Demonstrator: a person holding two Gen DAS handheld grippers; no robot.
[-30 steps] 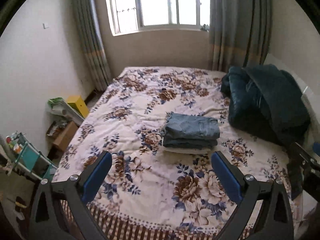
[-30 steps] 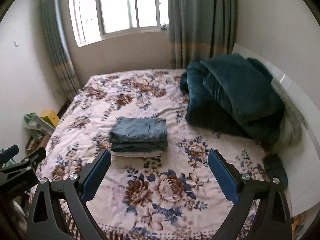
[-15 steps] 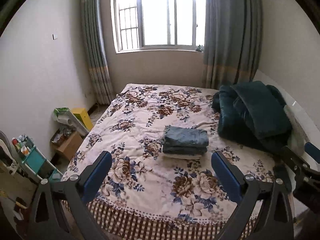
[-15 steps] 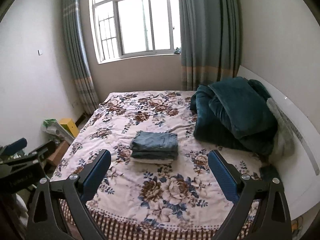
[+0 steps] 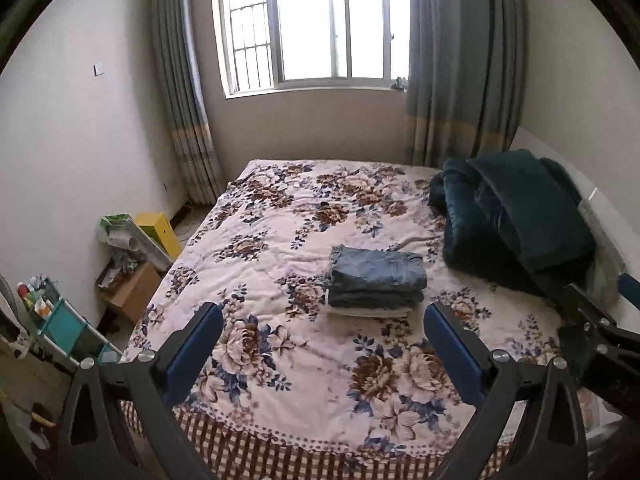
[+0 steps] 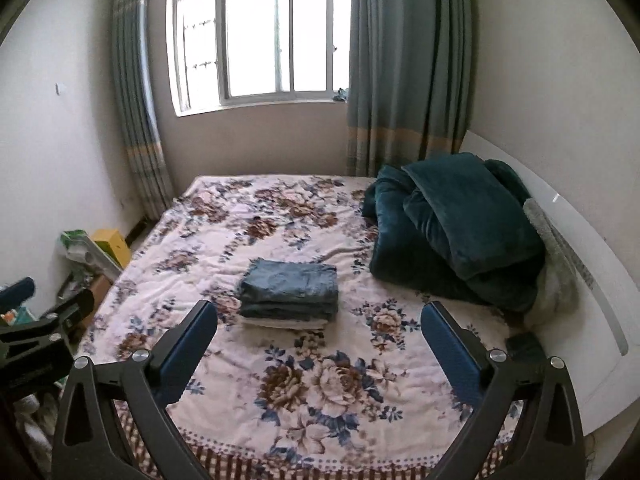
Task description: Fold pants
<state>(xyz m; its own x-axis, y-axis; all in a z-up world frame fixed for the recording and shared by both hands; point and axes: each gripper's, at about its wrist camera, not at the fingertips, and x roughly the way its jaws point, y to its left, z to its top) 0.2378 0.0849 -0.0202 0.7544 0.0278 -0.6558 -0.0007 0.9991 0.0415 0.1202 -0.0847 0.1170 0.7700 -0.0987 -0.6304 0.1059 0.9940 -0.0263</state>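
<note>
A neat stack of folded blue jeans point(image 5: 376, 282) lies near the middle of the floral bed point(image 5: 280, 360), on top of a folded white garment. It also shows in the right wrist view point(image 6: 290, 292). My left gripper point(image 5: 322, 350) is open and empty, held back above the bed's near edge. My right gripper point(image 6: 318, 350) is open and empty too, well short of the stack. The right gripper's body shows at the right edge of the left wrist view point(image 5: 600, 328).
A bundled dark teal blanket point(image 5: 516, 216) lies on the bed's right side by the white headboard point(image 6: 592, 280). Boxes, a yellow case point(image 5: 158, 232) and a teal cart point(image 5: 60, 324) stand on the floor at left. A window and curtains are behind.
Both grippers have pulled back and up from the bed, so the folded stack looks smaller and farther away. Both stay open.
</note>
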